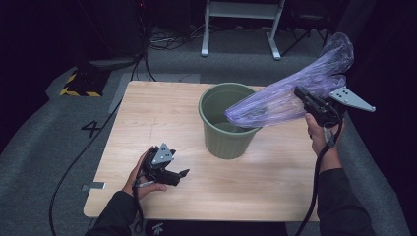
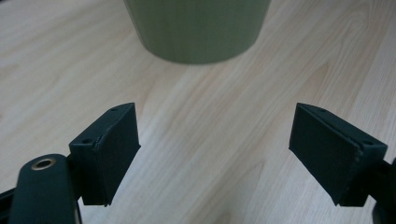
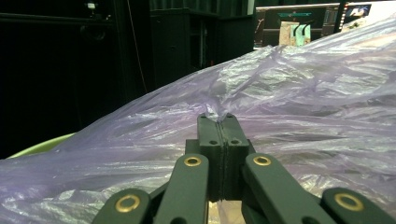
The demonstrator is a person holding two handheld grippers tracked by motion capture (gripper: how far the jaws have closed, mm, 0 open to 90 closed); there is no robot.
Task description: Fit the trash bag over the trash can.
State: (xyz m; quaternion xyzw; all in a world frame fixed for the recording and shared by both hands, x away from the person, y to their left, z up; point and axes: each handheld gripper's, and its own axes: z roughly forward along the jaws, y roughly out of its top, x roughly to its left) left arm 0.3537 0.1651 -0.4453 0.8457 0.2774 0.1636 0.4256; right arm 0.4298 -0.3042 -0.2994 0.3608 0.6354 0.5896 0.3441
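Right gripper (image 3: pixel 218 119): clearly pinched tight on a fold of the purple plastic bag (image 1: pixel 290 93), held up over the right edge of the table; the film puckers where the pads meet.
Left gripper (image 1: pixel 183 173): jaws spread wide with nothing between them, resting low by the near left part of the table, pointing toward the bin.
Bag: stretched slantwise, its upper end high at the right, its lower end dipping into the mouth of the green bin (image 1: pixel 229 121).
Bin: upright near the middle of the table, its ribbed wall in plain sight; I cannot tell what lies at the bottom.
Step in hand: lining the bin, I judge; the bag is partly fed in but not yet spread over the rim.
Next move: the free left gripper probably needs to catch the bag's loose edge near the rim, so the two can pull the mouth open and lower it.
Table (image 1: pixel 147 123): pale wood grain, rounded corners, bare apart from the bin.
Room: dim, grey carpet, black cables trailing across the floor, a white metal frame (image 1: pixel 241 19) at the back, a yellow-and-black striped block (image 1: pixel 78 86) at the left.
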